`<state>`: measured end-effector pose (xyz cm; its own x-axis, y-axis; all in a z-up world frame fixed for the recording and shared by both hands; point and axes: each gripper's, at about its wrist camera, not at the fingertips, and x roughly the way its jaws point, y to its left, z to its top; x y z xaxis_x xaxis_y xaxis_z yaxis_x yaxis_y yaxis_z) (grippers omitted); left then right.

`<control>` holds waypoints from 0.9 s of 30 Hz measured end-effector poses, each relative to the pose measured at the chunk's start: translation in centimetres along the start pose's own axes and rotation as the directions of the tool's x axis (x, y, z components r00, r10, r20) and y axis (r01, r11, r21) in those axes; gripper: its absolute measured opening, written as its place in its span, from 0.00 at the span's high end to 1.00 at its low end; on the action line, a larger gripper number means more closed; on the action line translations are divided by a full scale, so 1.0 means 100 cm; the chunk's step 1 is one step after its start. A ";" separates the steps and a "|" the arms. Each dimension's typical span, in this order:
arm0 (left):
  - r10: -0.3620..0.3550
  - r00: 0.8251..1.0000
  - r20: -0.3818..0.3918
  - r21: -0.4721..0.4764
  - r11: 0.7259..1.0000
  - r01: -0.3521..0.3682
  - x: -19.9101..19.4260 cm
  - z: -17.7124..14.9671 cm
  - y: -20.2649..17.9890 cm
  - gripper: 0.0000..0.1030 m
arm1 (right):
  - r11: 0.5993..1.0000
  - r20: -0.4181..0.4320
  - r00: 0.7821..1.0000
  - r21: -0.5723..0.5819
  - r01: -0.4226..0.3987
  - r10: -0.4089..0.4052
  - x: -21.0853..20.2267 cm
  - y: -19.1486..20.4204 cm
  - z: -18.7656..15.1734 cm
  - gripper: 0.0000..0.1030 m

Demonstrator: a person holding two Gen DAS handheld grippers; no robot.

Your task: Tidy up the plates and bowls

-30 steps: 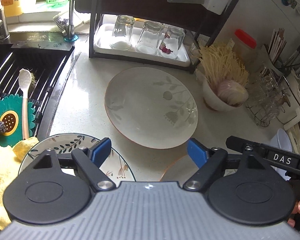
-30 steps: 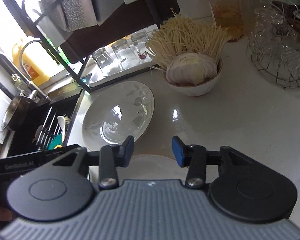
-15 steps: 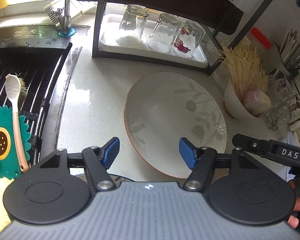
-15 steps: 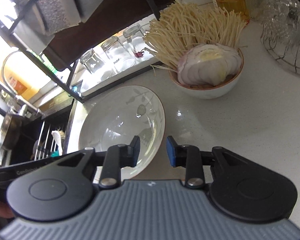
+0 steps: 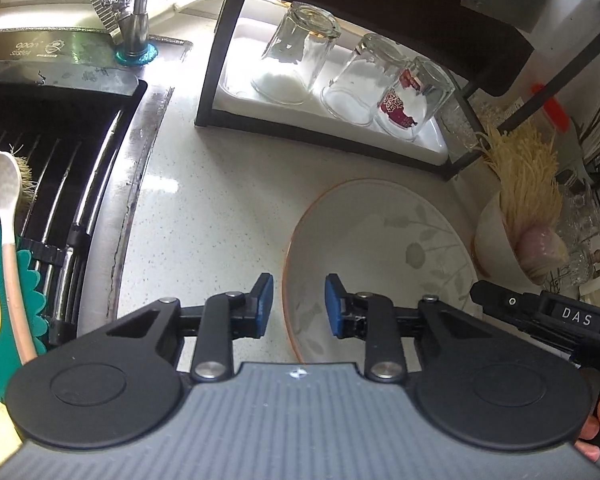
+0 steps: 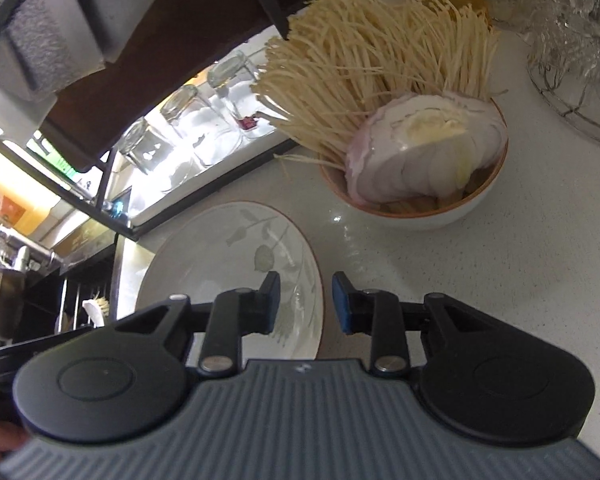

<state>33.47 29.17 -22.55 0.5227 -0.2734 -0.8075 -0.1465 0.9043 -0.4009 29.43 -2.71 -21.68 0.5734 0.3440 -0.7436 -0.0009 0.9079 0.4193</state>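
A large white plate point(image 5: 384, 256) with a grey leaf print and an orange rim lies on the pale counter. In the left wrist view my left gripper point(image 5: 298, 304) straddles its left rim. The jaws are closing, the rim is between them, and a gap still shows on both sides. In the right wrist view the same plate point(image 6: 228, 264) has its right rim between the jaws of my right gripper point(image 6: 306, 302), which stand narrow but apart from it. A white bowl point(image 6: 424, 212) of enoki mushrooms and sliced onion stands just behind, also visible in the left wrist view as the bowl point(image 5: 500, 240).
A black rack with a white tray point(image 5: 236, 92) holds three upturned glasses at the back. The sink point(image 5: 52, 184) on the left holds a spoon and a green mat. A wire basket point(image 6: 572, 92) of glassware stands at the right. A hand holds the other gripper's body point(image 5: 560, 320).
Both grippers have come forward and down onto the plate's opposite rims. The left jaws have narrowed a lot, the right ones slightly. The dark-rimmed patterned plate has left the left wrist view.
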 end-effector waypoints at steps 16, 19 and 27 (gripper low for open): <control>-0.071 0.997 0.012 -0.001 0.997 0.071 0.021 0.019 0.014 0.91 | 0.998 -0.022 1.000 0.068 -0.011 0.013 0.012 -0.016 0.008 0.89; -0.081 0.996 0.022 0.005 0.997 0.081 0.022 0.020 0.014 0.91 | 1.000 -0.027 1.000 0.016 0.002 -0.002 0.014 -0.010 0.009 0.89; -0.090 0.995 0.045 0.058 0.994 0.088 0.015 0.017 0.014 0.92 | 0.999 -0.016 1.000 -0.033 -0.002 0.001 0.020 -0.009 0.013 0.90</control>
<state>35.52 30.63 -23.60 0.5707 -0.3391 -0.7479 -0.0515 0.8942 -0.4447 31.60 -3.17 -22.85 0.5603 0.3488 -0.7513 -0.0288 0.9147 0.4031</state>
